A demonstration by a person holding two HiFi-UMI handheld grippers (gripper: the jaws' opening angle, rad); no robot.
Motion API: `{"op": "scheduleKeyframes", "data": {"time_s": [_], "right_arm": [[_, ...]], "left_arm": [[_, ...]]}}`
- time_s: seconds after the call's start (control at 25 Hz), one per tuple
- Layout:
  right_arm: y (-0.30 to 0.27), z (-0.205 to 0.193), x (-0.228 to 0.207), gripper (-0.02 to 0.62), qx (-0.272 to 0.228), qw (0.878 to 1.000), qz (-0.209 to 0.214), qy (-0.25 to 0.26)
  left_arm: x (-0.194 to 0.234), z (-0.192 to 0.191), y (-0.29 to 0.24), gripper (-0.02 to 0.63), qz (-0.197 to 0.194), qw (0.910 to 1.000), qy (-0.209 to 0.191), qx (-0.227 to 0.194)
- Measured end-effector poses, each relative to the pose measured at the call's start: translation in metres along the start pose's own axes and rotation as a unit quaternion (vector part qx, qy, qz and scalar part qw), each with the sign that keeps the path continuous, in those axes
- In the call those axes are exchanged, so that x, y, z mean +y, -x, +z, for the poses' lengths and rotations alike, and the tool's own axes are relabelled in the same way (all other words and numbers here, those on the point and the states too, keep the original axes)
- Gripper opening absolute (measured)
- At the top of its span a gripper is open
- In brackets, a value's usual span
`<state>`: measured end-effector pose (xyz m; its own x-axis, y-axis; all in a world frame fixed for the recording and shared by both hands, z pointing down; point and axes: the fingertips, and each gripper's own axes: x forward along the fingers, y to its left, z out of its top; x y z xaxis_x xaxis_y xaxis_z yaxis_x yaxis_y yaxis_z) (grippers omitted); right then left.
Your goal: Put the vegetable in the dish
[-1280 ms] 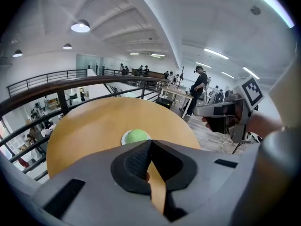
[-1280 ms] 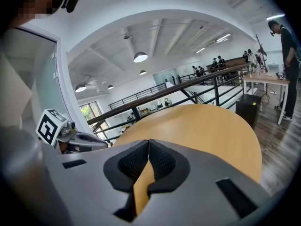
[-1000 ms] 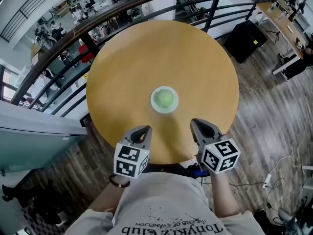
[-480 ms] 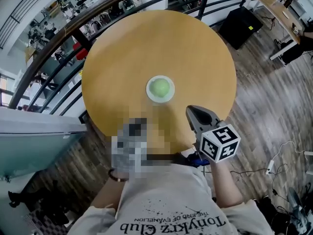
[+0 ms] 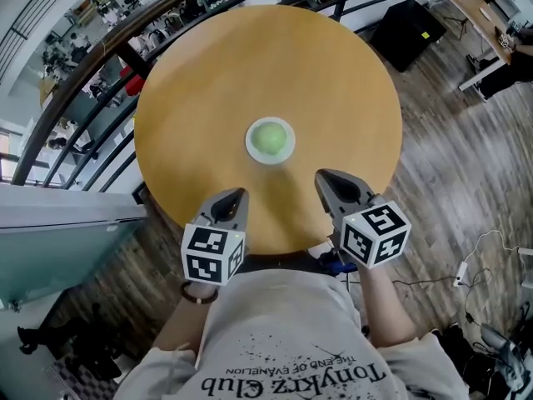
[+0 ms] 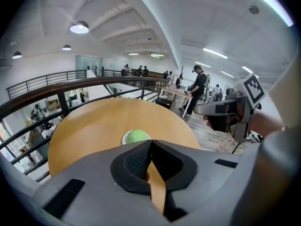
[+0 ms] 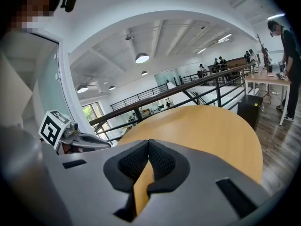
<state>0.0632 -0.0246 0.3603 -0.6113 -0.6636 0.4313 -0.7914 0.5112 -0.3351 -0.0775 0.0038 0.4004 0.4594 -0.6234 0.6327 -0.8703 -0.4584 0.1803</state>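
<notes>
Round tan wooden desk [image 5: 333,73] beside a black mezzanine railing [image 5: 123,50] carried a small white dish [image 5: 249,140] at its centre, the round green vegetable [image 5: 268,137] already inside. Left gripper [image 5: 236,195] and right gripper [image 5: 326,178] hung over the near edge, both closed and empty. The dish lay ahead between them, about equally near either.

Showing a smooth, matt, tan wood-look top on the desk [image 5: 200,73]; carrying a white, faintly glossy dish [image 5: 249,145] and a smooth pale-green vegetable [image 5: 269,137]; wearing matt grey plastic on the left tool [image 5: 232,197] and right tool [image 5: 327,179], with rough, dimpled black pads [image 6: 135,162]; lying in worn, grained wood planks across the floor [image 5: 433,148]; standing in dark metal along the railing [image 5: 123,52].
</notes>
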Motion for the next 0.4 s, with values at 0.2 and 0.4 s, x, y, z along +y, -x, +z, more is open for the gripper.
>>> {"op": "scheduleKeyframes", "data": {"time_s": [0.2, 0.4], "right_arm": [[0.002, -0.002, 0.002, 0.025, 0.000, 1.000, 0.006, -0.005], [0.005, -0.003, -0.011, 0.025, 0.002, 1.000, 0.010, -0.008]], "left_arm": [[-0.003, -0.001, 0.002, 0.023, -0.001, 1.0000, 0.001, -0.002], [-0.011, 0.003, -0.010, 0.023, 0.001, 1.0000, -0.002, 0.003]]}}
